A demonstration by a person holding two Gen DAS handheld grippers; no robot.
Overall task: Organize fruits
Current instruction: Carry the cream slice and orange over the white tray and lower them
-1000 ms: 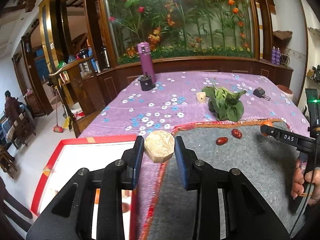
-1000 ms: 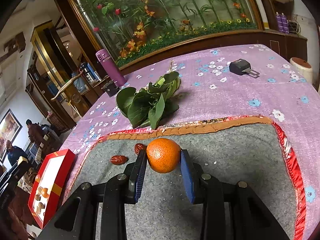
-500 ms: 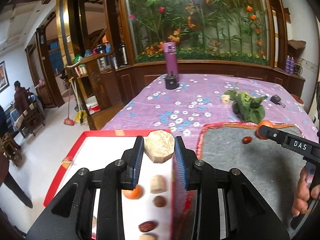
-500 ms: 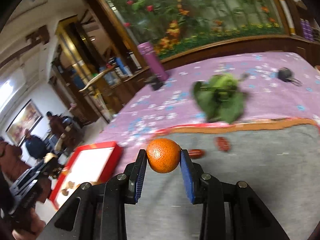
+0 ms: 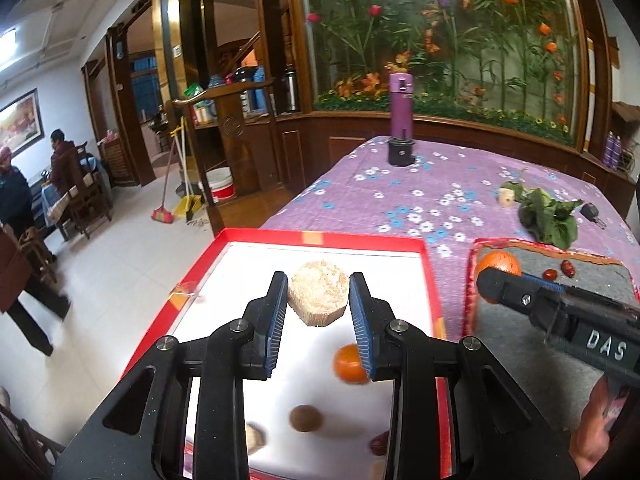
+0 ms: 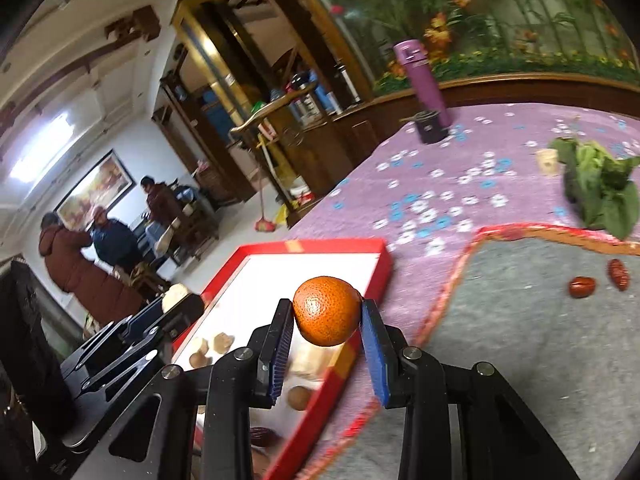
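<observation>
The left tongs (image 5: 318, 312) are pinching a pale, rough-skinned chunk of fruit (image 5: 319, 298) by its sides, carrying it above the white floor of the red tray (image 5: 434, 292). The side grip is leaving the underside free, which suits setting it straight down. Beneath it, an orange (image 5: 349, 364), a brown round fruit (image 5: 305, 418) and a red date (image 5: 378, 444) are lying well apart on the tray floor, so the chunk is probably heading for the bare stretch toward the far end.

The right tongs (image 6: 328, 334) are pinching a second orange (image 6: 327, 311) across its widest part, likely so the round skin does not slip. They are hanging over the edge of the grey mat (image 6: 520, 340), just beside the tray's near wall, apparently waiting on the other hand.

Two red dates (image 6: 582, 286) are lying on the mat, not yet sorted. A bunch of green leaves (image 6: 600, 188) and a purple bottle (image 5: 401, 106) are sitting farther back on the desk (image 5: 400, 196).
</observation>
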